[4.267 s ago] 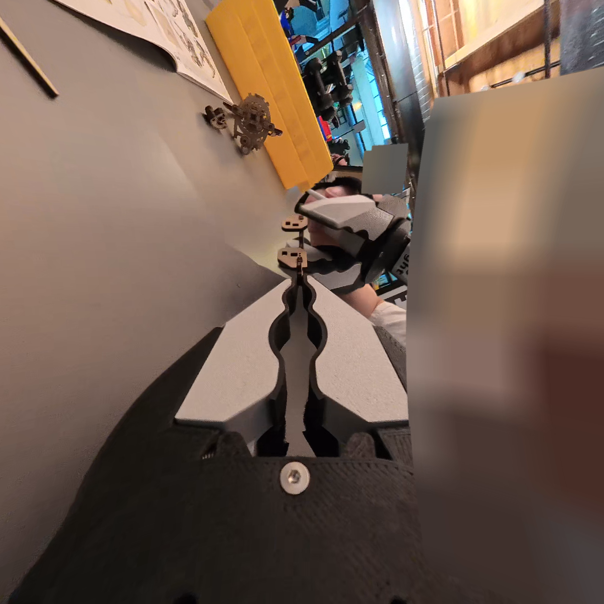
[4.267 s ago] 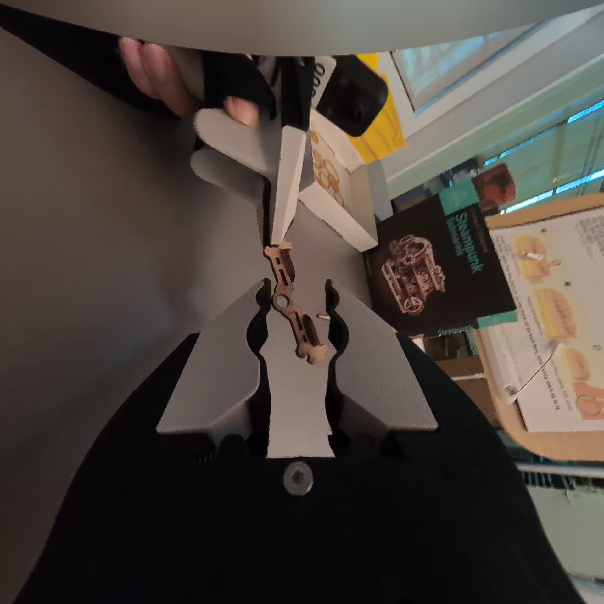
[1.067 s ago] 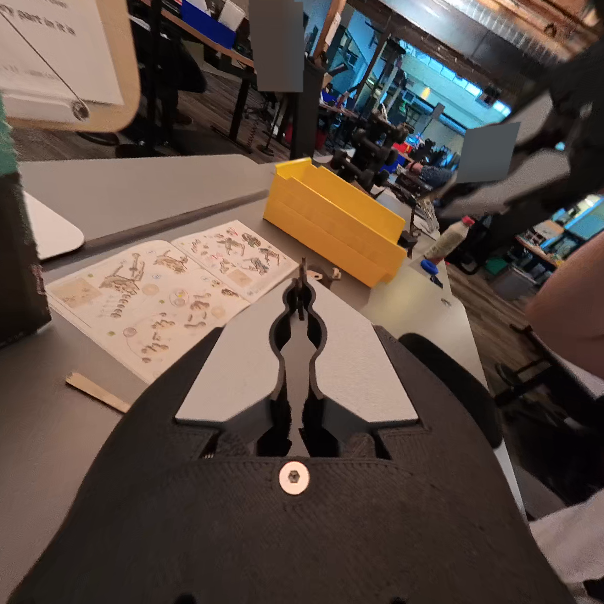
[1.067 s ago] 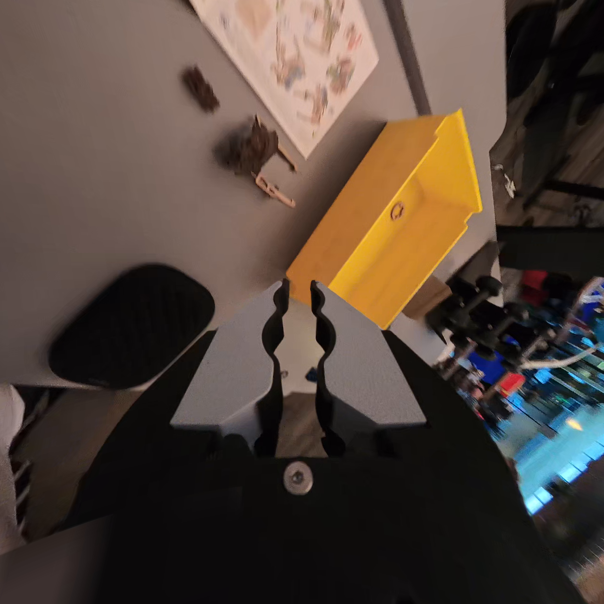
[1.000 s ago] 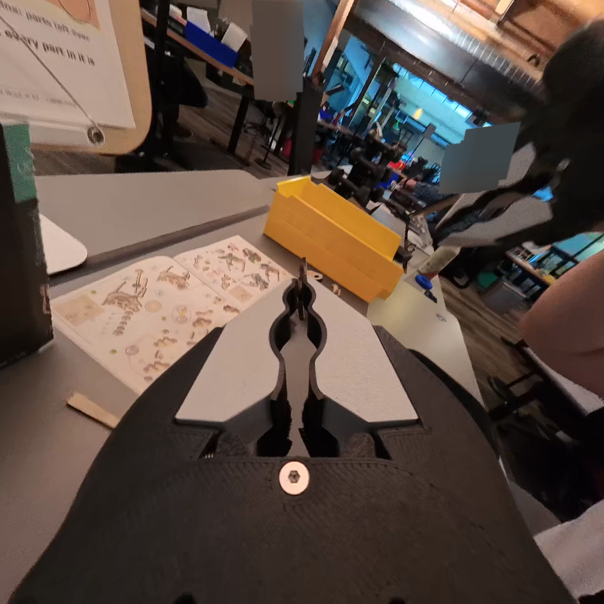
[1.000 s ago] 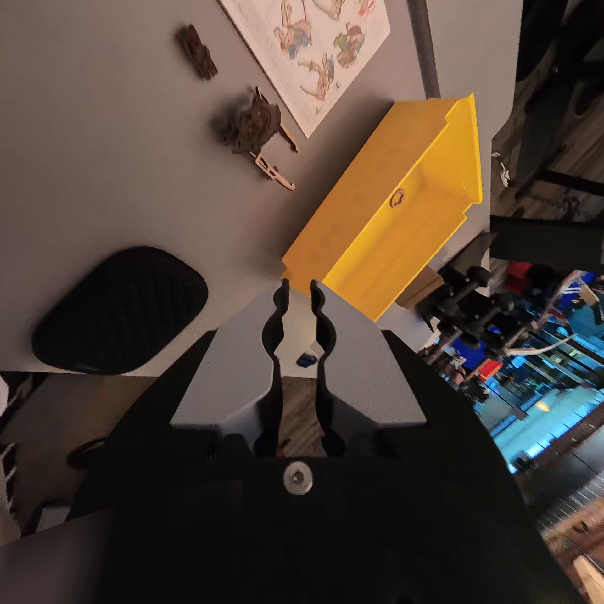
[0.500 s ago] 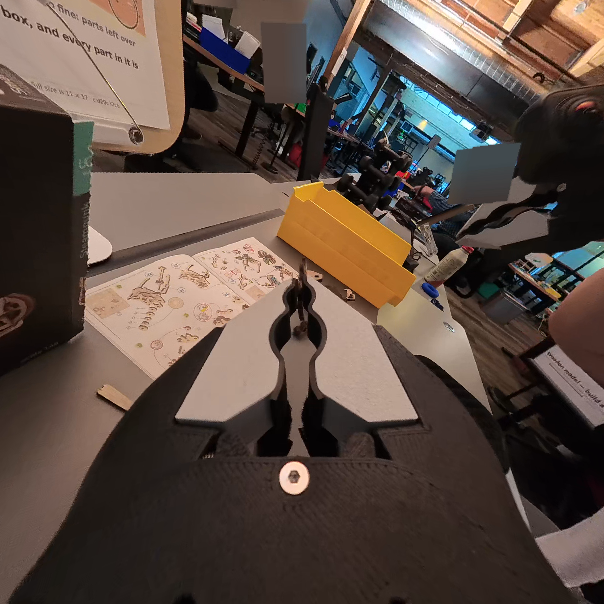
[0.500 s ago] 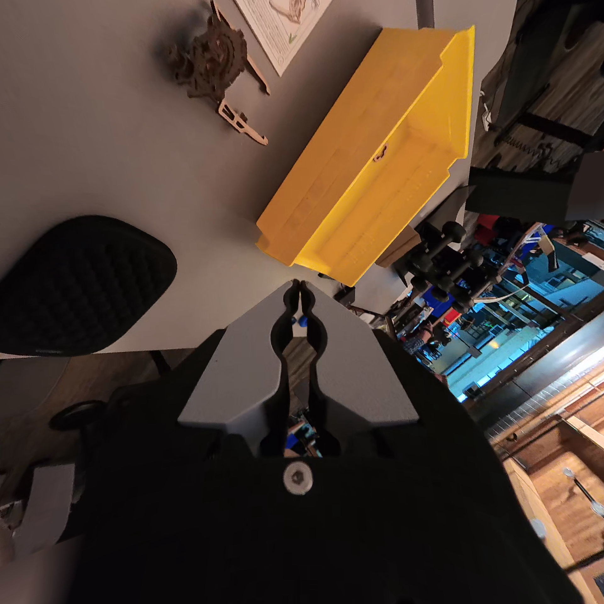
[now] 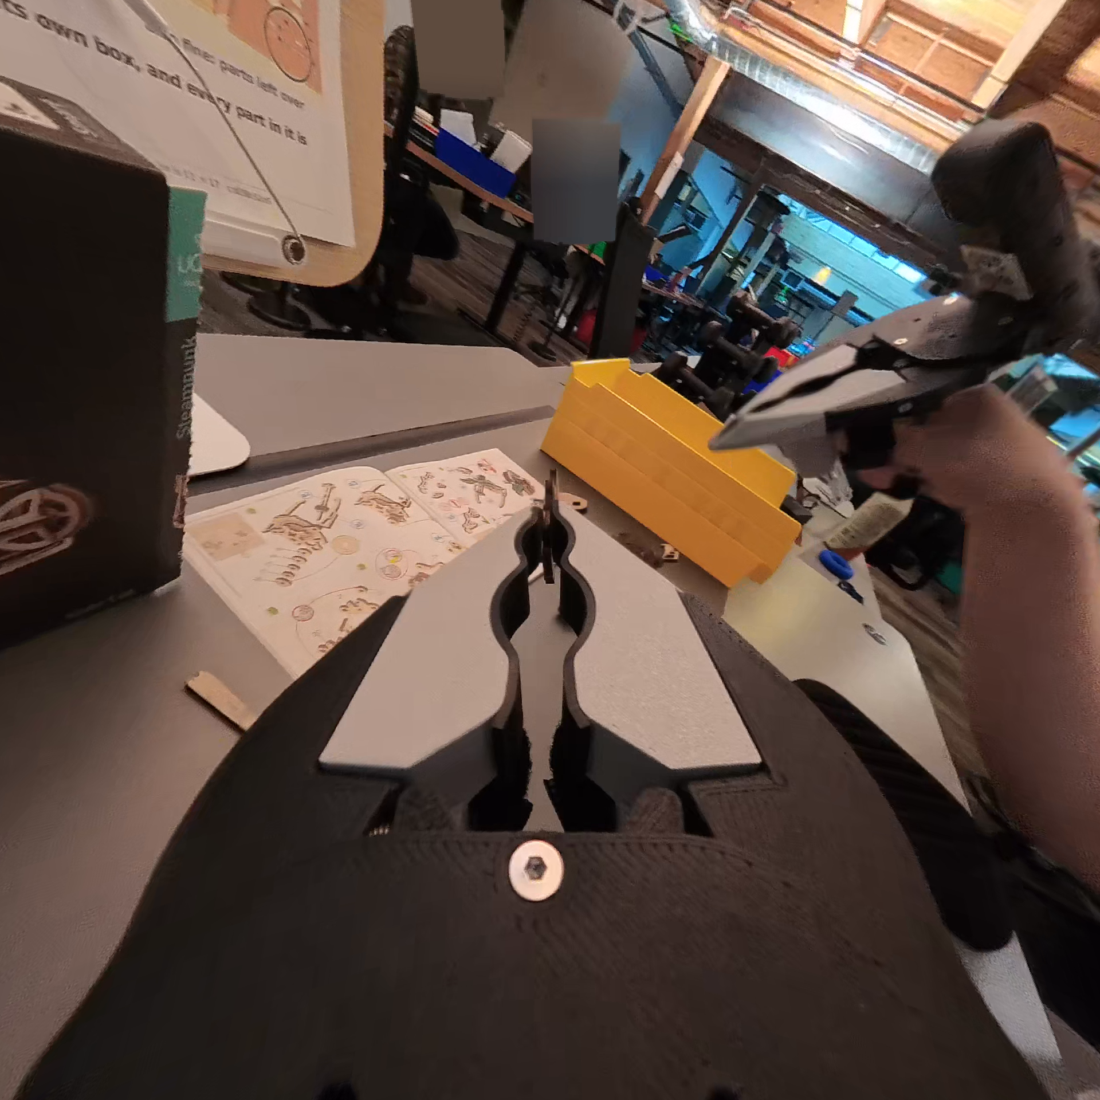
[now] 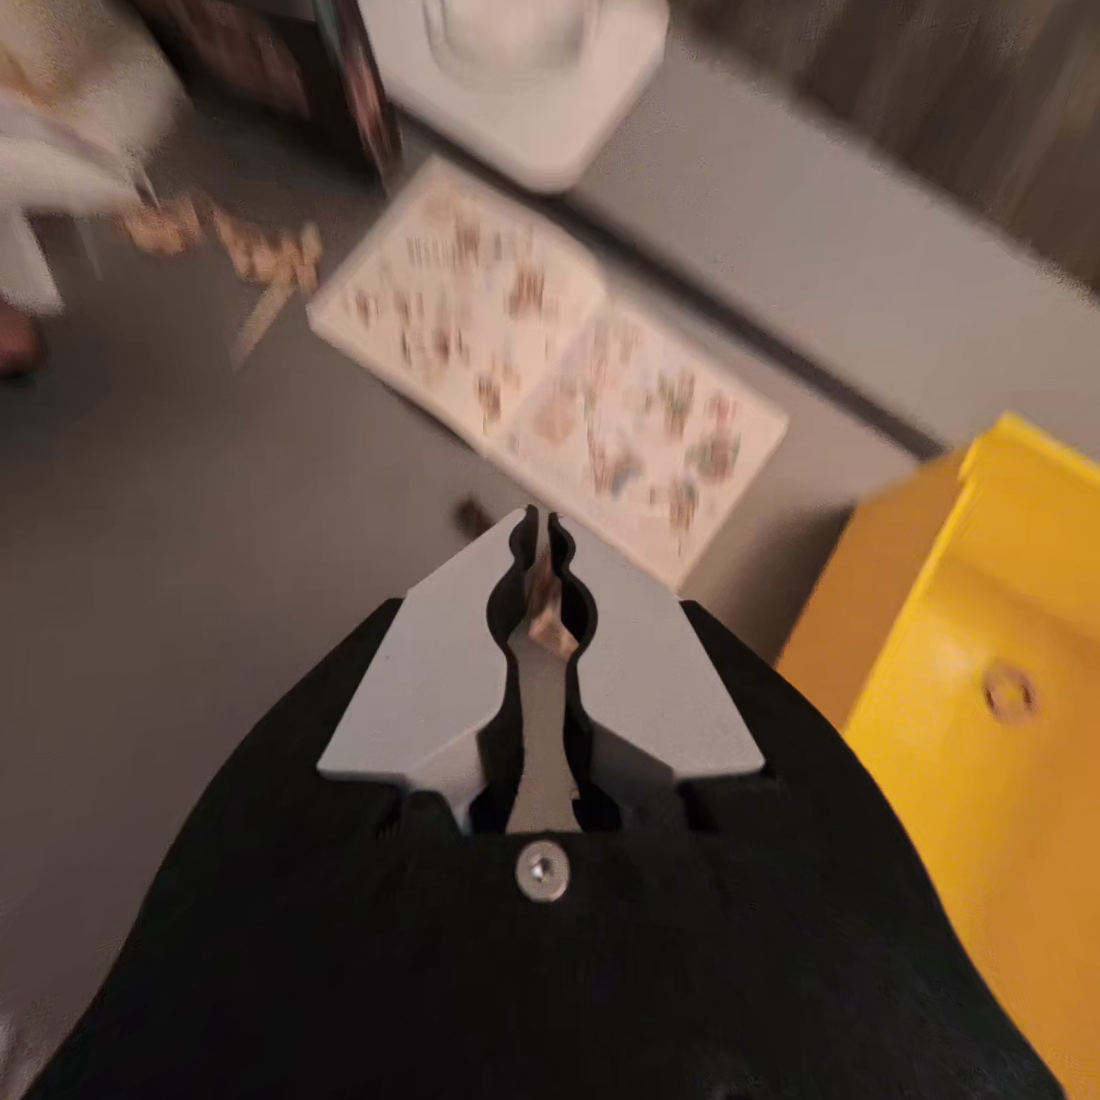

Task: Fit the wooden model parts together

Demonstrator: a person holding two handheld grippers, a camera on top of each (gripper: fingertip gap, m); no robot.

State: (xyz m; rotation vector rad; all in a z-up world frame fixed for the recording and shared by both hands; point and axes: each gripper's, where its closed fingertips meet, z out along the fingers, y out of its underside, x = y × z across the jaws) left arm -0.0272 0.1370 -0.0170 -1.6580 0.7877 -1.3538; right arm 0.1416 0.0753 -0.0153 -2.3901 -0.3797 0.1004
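My left gripper [image 9: 547, 519] is shut on a thin flat wooden part [image 9: 549, 491], seen edge-on and sticking out past the tips. In the blurred right wrist view it shows at the top left, with the tan part [image 10: 268, 256] reaching right. My right gripper [image 10: 540, 521] is shut with nothing held. It hangs above the table at the upper right of the left wrist view [image 9: 723, 440]. A dark gear assembly [image 9: 640, 544] and a light link piece [image 9: 669, 555] lie on the table by the bin. The link [image 10: 547, 631] shows through the right jaws' gap.
A yellow bin [image 9: 666, 458] stands at the right with a small ring [image 10: 1009, 696] inside. An open instruction booklet [image 9: 357, 536] lies mid-table. A black box [image 9: 83, 387] stands at the left, and a wood strip [image 9: 220, 699] lies near it. A small dark piece [image 10: 470, 515] lies on the table. One gripper's finger ends stand about 20 cm off the other's. About 10 cm separates my right fingertips from the link [image 10: 547, 631].
My right gripper closed, then swung from the bin and table edge to face across the table. My left gripper kept its part and shifted slightly.
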